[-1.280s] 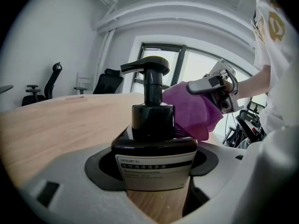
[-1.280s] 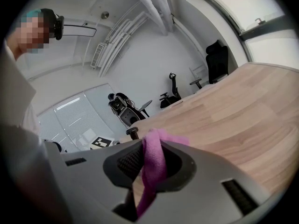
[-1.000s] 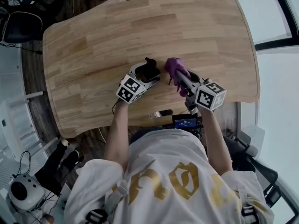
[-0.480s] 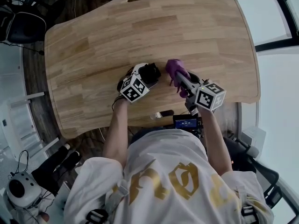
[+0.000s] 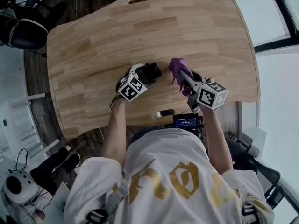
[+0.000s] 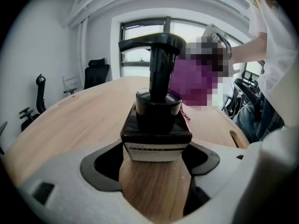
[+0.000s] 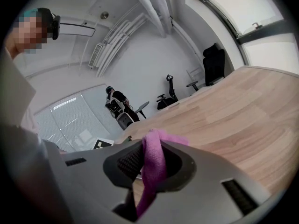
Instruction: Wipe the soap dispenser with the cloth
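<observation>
A black soap dispenser (image 5: 153, 70) with a pump top stands upright on the wooden table (image 5: 117, 31), near its front middle. My left gripper (image 5: 149, 74) comes at it from the left, and its jaws close around the square base (image 6: 157, 139). A purple cloth (image 5: 176, 67) hangs bunched from my right gripper (image 5: 181, 74), which is shut on it. In the right gripper view the cloth (image 7: 153, 157) is pinched between the pads. It hangs just right of the dispenser's pump; I cannot tell whether they touch.
The table's front edge runs just below both grippers. A small device with a lit screen (image 5: 186, 122) sits at that edge by the person's body. A black office chair (image 5: 23, 29) stands off the table's left.
The left gripper has turned slightly while holding the dispenser. The cloth in the right gripper has stayed close to the dispenser's right side, shifting only a little.
</observation>
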The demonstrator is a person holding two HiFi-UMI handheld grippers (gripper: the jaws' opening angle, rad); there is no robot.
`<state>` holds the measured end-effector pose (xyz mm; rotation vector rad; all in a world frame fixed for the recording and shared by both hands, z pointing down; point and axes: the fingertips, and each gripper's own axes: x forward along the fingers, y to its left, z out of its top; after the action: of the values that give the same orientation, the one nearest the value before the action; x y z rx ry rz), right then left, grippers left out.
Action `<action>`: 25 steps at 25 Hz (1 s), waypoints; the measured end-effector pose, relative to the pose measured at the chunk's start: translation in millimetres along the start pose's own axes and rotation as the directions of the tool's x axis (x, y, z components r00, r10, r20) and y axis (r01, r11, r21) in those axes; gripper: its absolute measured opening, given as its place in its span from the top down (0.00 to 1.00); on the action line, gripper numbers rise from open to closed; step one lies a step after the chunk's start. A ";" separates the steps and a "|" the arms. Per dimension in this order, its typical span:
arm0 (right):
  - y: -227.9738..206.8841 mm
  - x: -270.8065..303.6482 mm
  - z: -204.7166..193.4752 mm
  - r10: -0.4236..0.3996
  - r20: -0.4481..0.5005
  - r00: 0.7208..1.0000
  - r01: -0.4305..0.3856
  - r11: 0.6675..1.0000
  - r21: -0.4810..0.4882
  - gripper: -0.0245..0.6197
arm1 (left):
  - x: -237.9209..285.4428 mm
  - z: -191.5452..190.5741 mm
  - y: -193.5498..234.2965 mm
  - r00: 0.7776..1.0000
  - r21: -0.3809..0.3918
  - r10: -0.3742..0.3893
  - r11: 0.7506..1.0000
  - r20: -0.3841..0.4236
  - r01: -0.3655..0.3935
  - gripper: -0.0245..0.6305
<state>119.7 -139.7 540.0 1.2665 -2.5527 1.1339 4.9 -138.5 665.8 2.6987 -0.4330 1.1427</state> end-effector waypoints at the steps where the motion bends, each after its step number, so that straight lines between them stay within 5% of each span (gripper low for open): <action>1: -0.5 -2.5 0.0 -0.005 -0.001 1.000 0.005 1.000 -0.008 0.88 | -4.9 -1.1 0.6 1.000 -0.018 0.005 1.000 0.012 -0.005 0.41; 7: -14.2 -27.7 -4.2 -0.063 0.003 0.998 0.063 0.998 -0.030 0.88 | -42.4 1.1 4.6 0.990 -0.168 0.051 0.985 0.135 -0.027 0.42; 12: -25.4 -43.4 -10.7 -0.127 0.003 0.992 0.126 0.987 -0.095 0.88 | -84.3 20.0 7.0 0.946 -0.311 0.122 0.950 0.300 -0.024 0.42; 14: -23.0 -48.9 -10.0 -0.145 0.017 0.989 0.146 0.983 -0.111 0.88 | -103.9 31.9 7.3 0.916 -0.340 0.176 0.939 0.361 -0.046 0.49; 16: -14.2 -52.4 -6.3 -0.144 0.048 0.988 0.148 0.983 -0.112 0.88 | -127.3 43.0 11.8 0.870 -0.366 0.272 0.923 0.410 -0.116 0.85; 17: -8.3 -53.7 -3.7 -0.140 0.066 0.988 0.147 0.983 -0.114 0.88 | -139.0 48.2 14.0 0.845 -0.386 0.319 0.911 0.429 -0.147 0.92; 22: 35.9 -56.0 18.9 -0.115 0.128 0.985 0.144 0.957 -0.252 0.88 | -199.6 86.9 13.2 0.723 -0.470 0.457 0.858 0.518 -0.206 0.94; 25: 64.9 -56.1 35.6 -0.082 0.152 0.985 0.137 0.905 -0.402 0.88 | -222.1 106.2 9.4 0.689 -0.474 0.504 0.842 0.521 -0.258 0.94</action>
<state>118.8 -100.6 455.7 1.3836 -2.5791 0.4628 -74.2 -133.1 432.6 2.6238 -1.2402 0.1047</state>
